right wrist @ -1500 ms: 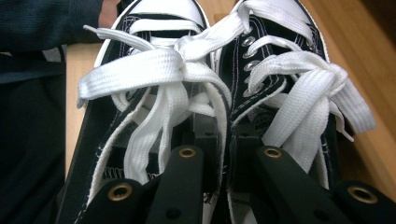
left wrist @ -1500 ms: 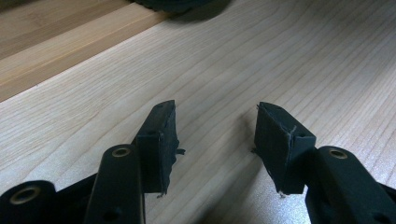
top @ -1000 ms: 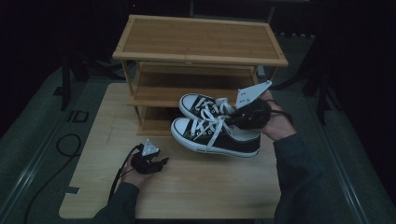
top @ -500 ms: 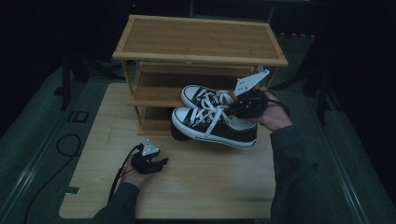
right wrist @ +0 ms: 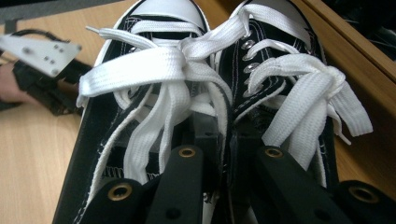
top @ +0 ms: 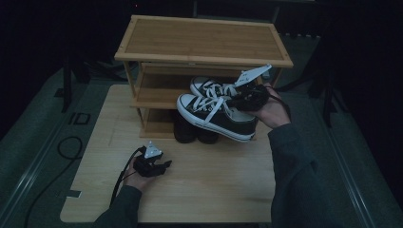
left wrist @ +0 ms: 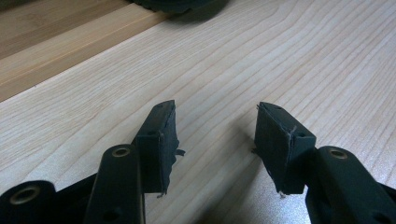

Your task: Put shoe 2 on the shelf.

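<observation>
A person's left gripper [top: 164, 165] lay on the near part of the pale wooden table [top: 228, 190], its jaws spread with only bare tabletop between them, the pads [left wrist: 161, 140] touching nothing. Farther off and to the right, the right gripper [top: 242, 97] pinched a pair of black canvas sneakers [top: 214, 111] by their adjoining inner collars, the jaws pressed nearly together inside the two openings, as the right gripper view showed beneath the white laces [right wrist: 154, 70]. The pair hung clear of the table at the right front of a bamboo shoe rack [top: 204, 40], toes pointing left, level with the middle shelf [top: 157, 92], the farther shoe apparently already over that shelf's edge. A dark pair of shoes [top: 195, 130] stood on the bottom shelf just below. The step appeared to be sliding the sneakers onto the middle shelf. Doing it well would likely mean keeping the pinch firm on both collars so that neither shoe slipped, holding the soles level and above the shelf's front edge, carrying both shoes fully over the boards, and lowering them flat before letting go, while the top shelf's underside was given room.
</observation>
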A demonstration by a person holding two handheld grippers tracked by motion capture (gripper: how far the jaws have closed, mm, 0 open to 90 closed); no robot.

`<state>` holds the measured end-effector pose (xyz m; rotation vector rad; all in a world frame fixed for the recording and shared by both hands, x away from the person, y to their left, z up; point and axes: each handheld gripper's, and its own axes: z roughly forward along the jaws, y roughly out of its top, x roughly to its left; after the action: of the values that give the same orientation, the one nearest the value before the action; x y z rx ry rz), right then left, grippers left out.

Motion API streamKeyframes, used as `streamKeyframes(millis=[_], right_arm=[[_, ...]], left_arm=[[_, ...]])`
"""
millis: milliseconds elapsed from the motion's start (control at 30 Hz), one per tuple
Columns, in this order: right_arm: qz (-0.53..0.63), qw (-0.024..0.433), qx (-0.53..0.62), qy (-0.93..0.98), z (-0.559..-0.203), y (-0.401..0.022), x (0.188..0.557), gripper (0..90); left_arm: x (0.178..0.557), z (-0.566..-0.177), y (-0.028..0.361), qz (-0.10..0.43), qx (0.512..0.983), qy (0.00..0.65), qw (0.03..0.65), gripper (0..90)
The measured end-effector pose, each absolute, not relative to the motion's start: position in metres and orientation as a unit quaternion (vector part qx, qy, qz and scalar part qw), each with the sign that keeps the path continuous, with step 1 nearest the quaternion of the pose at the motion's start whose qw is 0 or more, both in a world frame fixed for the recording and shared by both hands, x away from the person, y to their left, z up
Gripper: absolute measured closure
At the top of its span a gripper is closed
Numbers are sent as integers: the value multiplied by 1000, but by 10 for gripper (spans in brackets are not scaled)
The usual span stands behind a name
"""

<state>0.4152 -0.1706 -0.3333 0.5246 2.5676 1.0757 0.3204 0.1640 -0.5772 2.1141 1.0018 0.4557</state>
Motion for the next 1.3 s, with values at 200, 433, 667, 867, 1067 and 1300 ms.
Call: streamKeyframes(millis=[200, 433, 667, 867, 1067, 1300], right_arm=[[378, 171, 211, 885, -334, -167, 420, 848], [378, 200, 244, 870, -334, -164, 422, 848], [374, 216, 269, 861, -336, -161, 425, 847], [380, 227, 289, 849, -338, -159, 427, 846], [375, 236, 301, 845, -341, -156, 428, 842], [369, 247, 310, 841, -342, -152, 428, 841]], left_arm=[[320, -577, 164, 177, 824, 390, 370, 489], [321, -577, 164, 178, 825, 389, 369, 489], [321, -577, 164, 177, 825, 389, 369, 489], [321, -577, 164, 177, 825, 389, 370, 489], [320, -577, 163, 179, 825, 389, 369, 489], [321, -577, 163, 179, 824, 389, 370, 489]])
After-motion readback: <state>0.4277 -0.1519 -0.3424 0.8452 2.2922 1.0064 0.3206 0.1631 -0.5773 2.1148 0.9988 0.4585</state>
